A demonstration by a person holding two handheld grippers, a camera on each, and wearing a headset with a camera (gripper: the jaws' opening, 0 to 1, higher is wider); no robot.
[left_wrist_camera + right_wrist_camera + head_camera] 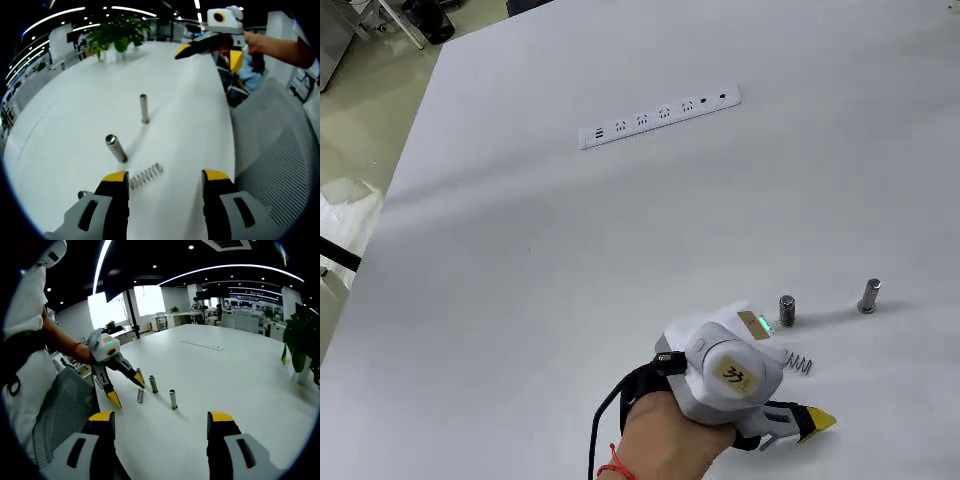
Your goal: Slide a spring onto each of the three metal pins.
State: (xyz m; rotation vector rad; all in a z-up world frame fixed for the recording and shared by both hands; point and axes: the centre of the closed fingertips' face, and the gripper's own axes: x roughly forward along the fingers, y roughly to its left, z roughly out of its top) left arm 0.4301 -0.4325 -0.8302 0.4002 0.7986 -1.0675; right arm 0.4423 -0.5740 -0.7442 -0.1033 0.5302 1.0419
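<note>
White table [570, 260] in an open-plan office, power strip [660, 116] way off at the far side. Left claw [166, 176] is down low, jaws spread wide, nothing in them. And the loose spring [146, 176] lies flat on the table right btwn the tips, one end hard by the jaw on the left of the left gripper view; touching or not, can't tell. Just beyond it stands a ribbed pin [116, 147], prob. w/ a spring on it already, and further on a bare pin [144, 107], upright. Third pin: can't make it out for sure. Right claw [161, 416] hangs up in the air, well apart from the pins, jaws open too, empty. So it's the pick-up step, I'd say: one pin looks done, next spring waiting. Next move calls for closing gently across the coils so it doesn't squirt out, then tipping it upright & lining its bore over the bare pin's top.
</note>
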